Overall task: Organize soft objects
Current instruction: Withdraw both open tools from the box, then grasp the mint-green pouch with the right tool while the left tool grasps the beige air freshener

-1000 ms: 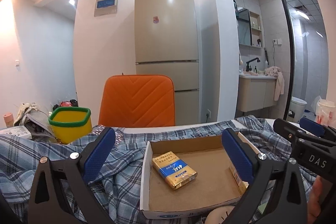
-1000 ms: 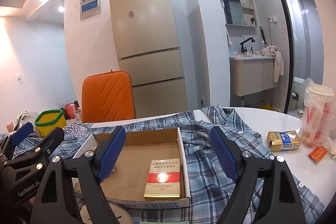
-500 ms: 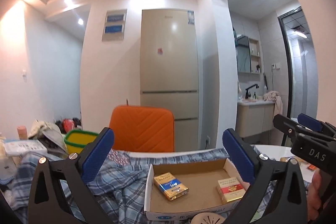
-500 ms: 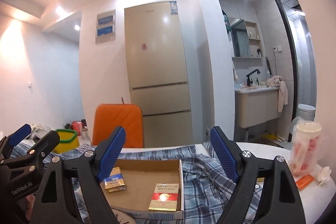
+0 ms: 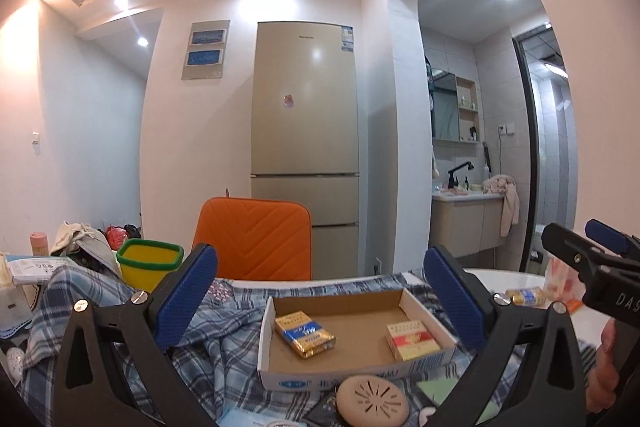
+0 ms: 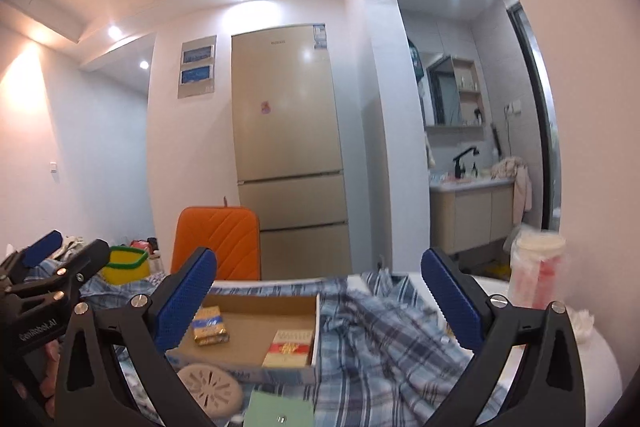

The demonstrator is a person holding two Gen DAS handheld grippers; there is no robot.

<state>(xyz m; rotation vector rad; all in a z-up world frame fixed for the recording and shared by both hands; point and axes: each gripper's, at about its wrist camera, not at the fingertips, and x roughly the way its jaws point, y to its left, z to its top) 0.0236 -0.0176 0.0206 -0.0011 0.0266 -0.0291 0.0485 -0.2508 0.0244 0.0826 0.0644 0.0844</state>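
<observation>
plaid shirt: soft woven cloth, rumpled | tray: matt brown cardboard, white printed outside | blue-gold pack: glossy wrap | refrigerator: smooth satin sheen | chair: quilted orange padding | left tool fingers: textured blue pads, matt black plastic

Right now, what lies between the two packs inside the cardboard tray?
Only bare tray floor separates the blue-gold pack and red pack, seen in the left wrist view.

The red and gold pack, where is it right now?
The red and gold pack lies flat in the right part of the open cardboard tray, right of the blue and gold pack; the tray sits on the blue plaid shirt.
</observation>
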